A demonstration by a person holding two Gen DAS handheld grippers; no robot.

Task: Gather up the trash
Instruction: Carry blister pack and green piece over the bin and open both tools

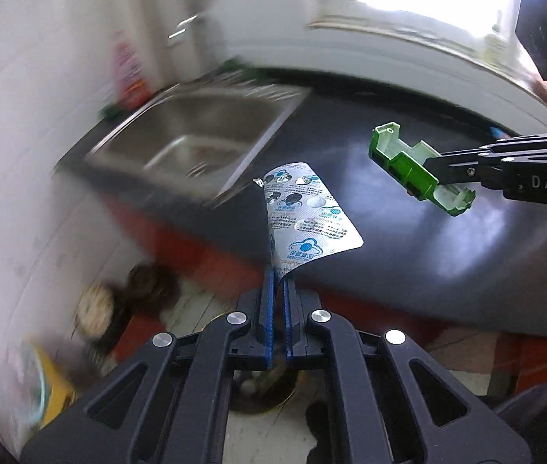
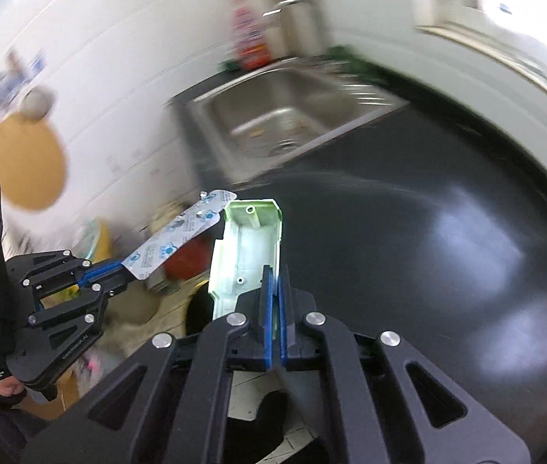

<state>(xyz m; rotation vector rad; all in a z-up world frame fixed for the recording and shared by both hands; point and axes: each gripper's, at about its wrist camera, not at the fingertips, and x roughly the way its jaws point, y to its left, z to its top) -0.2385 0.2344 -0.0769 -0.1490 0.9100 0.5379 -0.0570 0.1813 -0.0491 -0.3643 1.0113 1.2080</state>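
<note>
My left gripper [image 1: 278, 280] is shut on the bottom edge of a silver pill blister pack [image 1: 306, 208] with blue printing, held in the air near the counter's edge. It also shows in the right wrist view [image 2: 175, 241], held by the left gripper [image 2: 124, 268]. My right gripper [image 2: 274, 276] is shut on the side wall of a green and white plastic casing [image 2: 248, 249], held up over the edge of the black counter [image 2: 409, 251]. In the left wrist view the casing [image 1: 409, 162] hangs from the right gripper [image 1: 434, 170] at the right.
A steel sink [image 1: 196, 143] is set in the black counter [image 1: 409, 232] ahead, with a red-labelled bottle [image 1: 130, 73] behind it. On the floor below lie dark round objects [image 1: 149, 286] and a yellow container [image 1: 49, 386]. A round tan board [image 2: 28, 166] hangs on the white wall.
</note>
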